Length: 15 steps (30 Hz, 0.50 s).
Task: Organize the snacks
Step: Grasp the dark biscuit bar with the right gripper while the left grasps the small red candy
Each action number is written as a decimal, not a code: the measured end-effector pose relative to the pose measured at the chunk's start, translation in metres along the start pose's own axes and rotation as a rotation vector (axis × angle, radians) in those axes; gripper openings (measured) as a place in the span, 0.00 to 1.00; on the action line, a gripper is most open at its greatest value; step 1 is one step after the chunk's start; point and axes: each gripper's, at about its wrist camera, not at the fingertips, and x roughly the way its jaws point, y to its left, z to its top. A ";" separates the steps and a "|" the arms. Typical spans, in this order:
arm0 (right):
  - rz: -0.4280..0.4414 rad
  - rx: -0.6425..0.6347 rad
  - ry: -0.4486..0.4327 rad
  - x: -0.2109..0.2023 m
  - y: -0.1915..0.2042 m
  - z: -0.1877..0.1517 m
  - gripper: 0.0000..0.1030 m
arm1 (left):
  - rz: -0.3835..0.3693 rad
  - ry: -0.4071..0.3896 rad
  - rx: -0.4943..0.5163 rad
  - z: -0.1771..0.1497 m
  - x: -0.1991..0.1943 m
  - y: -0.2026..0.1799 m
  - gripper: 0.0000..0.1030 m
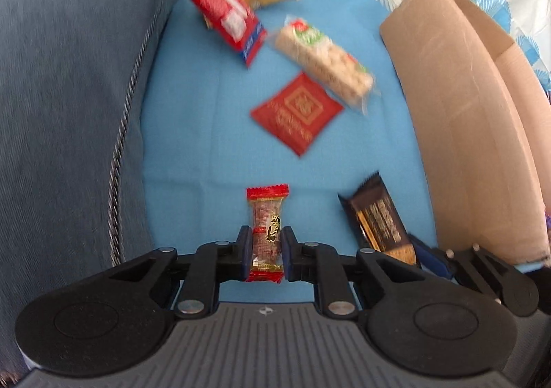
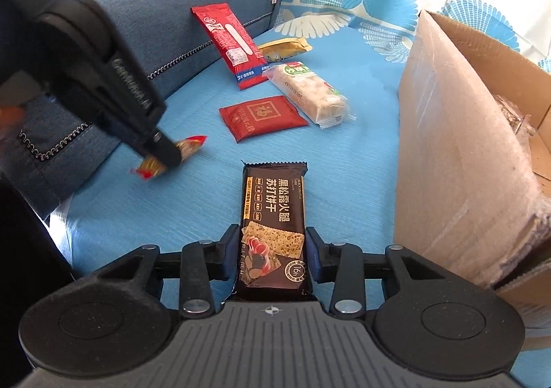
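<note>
I have the left gripper (image 1: 265, 243) clamped on the small red-ended clear-wrapped candy (image 1: 267, 233) and the right gripper (image 2: 272, 252) closed around the dark brown cracker packet (image 2: 273, 222), presumably bound for the open cardboard box (image 2: 458, 154) at their right.

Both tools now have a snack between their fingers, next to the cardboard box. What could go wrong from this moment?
1. The left tool pinches the small red-ended candy only by its slim middle; the smooth wrapper may slip out.
2. The right tool holds just the near end of the dark cracker pack, so the long free end may sag or twist.
3. The cardboard box has a tall wall; a low carry could knock against it.
</note>
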 end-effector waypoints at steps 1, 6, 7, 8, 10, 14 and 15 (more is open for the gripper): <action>0.001 0.002 0.007 -0.001 0.000 0.000 0.40 | -0.008 0.005 0.006 -0.002 0.001 -0.002 0.19; 0.014 0.032 0.017 -0.001 -0.004 0.000 0.42 | 0.019 0.021 0.024 -0.003 0.008 -0.011 0.20; 0.016 0.036 0.016 0.000 -0.004 0.000 0.42 | 0.026 0.023 0.034 -0.003 0.009 -0.013 0.21; 0.017 0.039 0.014 0.000 -0.004 0.000 0.44 | 0.032 0.024 0.042 -0.002 0.011 -0.015 0.21; 0.019 0.041 0.012 0.001 -0.005 0.000 0.46 | 0.041 0.023 0.057 -0.001 0.013 -0.018 0.21; 0.021 0.048 0.014 0.004 -0.006 0.001 0.47 | 0.053 0.024 0.077 0.000 0.016 -0.020 0.21; 0.021 0.049 0.014 0.005 -0.007 0.001 0.47 | 0.054 0.023 0.080 0.000 0.016 -0.020 0.21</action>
